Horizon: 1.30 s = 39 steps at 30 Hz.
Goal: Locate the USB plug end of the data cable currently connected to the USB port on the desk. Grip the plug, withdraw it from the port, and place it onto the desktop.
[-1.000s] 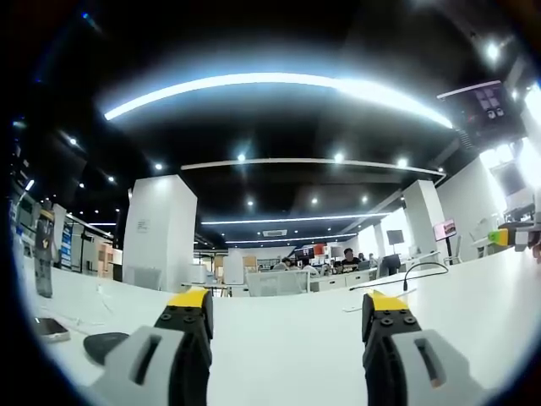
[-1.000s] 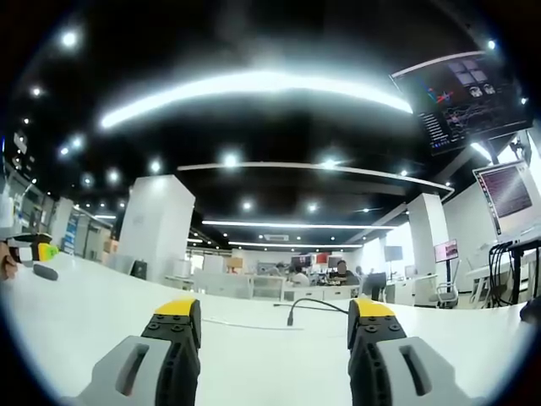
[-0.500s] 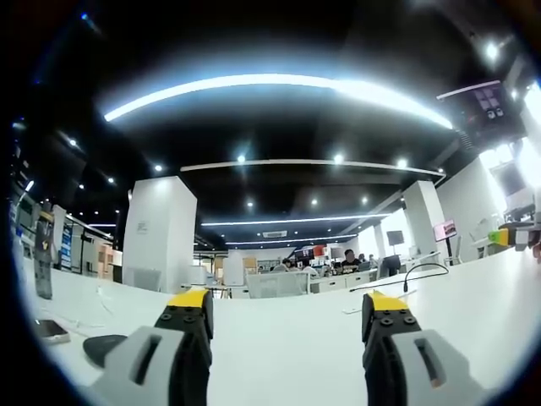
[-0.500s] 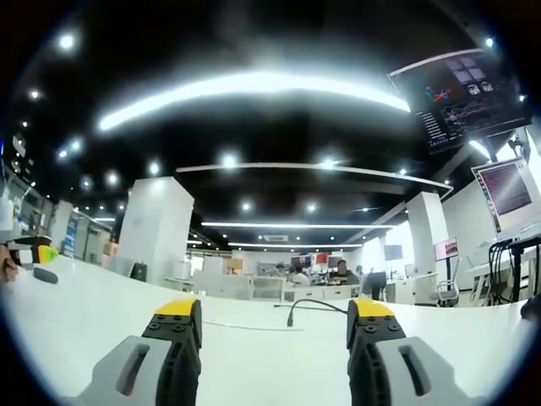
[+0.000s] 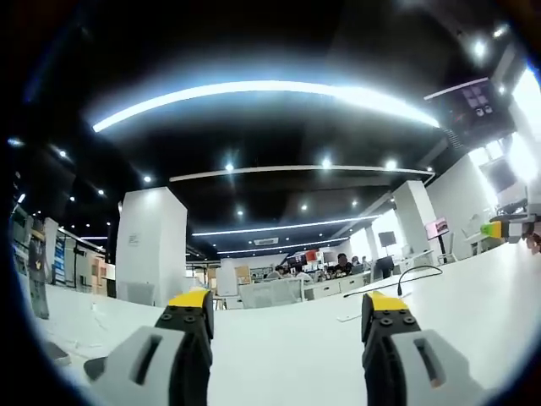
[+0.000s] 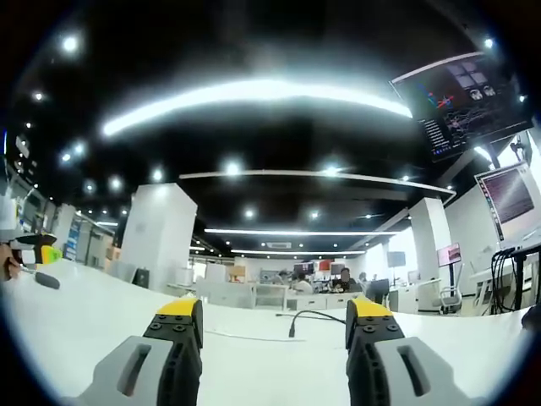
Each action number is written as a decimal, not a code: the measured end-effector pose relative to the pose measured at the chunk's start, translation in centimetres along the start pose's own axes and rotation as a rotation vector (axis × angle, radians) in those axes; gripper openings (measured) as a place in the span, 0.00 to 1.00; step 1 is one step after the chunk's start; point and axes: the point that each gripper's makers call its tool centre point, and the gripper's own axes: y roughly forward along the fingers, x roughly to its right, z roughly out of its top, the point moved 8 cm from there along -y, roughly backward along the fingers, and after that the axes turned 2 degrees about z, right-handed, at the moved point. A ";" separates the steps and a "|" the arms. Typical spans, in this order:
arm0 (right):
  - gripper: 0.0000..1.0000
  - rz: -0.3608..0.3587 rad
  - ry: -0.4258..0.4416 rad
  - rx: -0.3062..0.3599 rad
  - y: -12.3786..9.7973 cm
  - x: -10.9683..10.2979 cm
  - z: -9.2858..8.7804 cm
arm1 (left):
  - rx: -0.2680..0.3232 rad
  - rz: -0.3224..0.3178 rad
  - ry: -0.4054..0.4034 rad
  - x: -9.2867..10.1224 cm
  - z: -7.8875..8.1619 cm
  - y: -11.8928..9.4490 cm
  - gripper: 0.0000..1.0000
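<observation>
data cable (image 6: 314, 315) on desk (image 6: 270, 355) | right claw (image 6: 275, 317) agape | no legible writing

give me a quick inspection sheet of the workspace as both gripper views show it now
surface: wide white desktop, mostly bare ahead of both grippers.
job's things: thin black data cable arching above the desk, its dark end hanging down; port too small to tell.
clutter: flat dark round pad at the left edge of the left gripper view; small white item on the desk.
grippers: left gripper open, holding nothing; right gripper open, holding nothing; both have yellow-tipped black jaws.
cables: second black cable loop further off; bundle of black cables hanging at far right.
surroundings: open office, white pillar, ceiling light strips, hanging dark screen, seated people far off.
</observation>
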 end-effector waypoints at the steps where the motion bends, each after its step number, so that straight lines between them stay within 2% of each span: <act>1: 0.68 0.001 0.002 0.002 0.1 0.1 0.1 | 0.005 -0.010 -0.003 0.0 0.3 0.2 0.71; 5: 0.68 0.012 0.001 0.004 0.3 0.7 0.6 | 0.023 -0.054 -0.046 0.1 1.3 0.8 0.71; 13: 0.66 0.035 -0.045 0.013 1.2 0.9 1.8 | 0.036 -0.169 -0.055 1.3 2.9 2.1 0.71; 16: 0.64 0.021 -0.187 0.047 1.5 0.6 3.1 | 0.044 -0.227 -0.067 1.6 4.0 2.9 0.71; 17: 0.63 0.028 -0.205 0.061 1.6 0.3 3.4 | 0.046 -0.238 -0.063 1.7 4.3 3.1 0.71; 22: 0.62 0.088 -0.159 0.093 2.2 -0.3 5.1 | 0.076 -0.289 -0.027 2.2 6.3 4.2 0.70; 26: 0.62 0.122 -0.130 0.111 2.6 -0.5 6.1 | 0.086 -0.328 -0.031 2.7 7.4 4.9 0.70; 31: 0.62 0.161 -0.103 0.115 3.7 -0.4 7.2 | 0.102 -0.362 0.012 3.4 8.5 6.3 0.70; 39: 0.62 0.192 -0.073 0.095 6.0 0.3 8.5 | 0.120 -0.424 0.033 4.9 9.9 8.5 0.70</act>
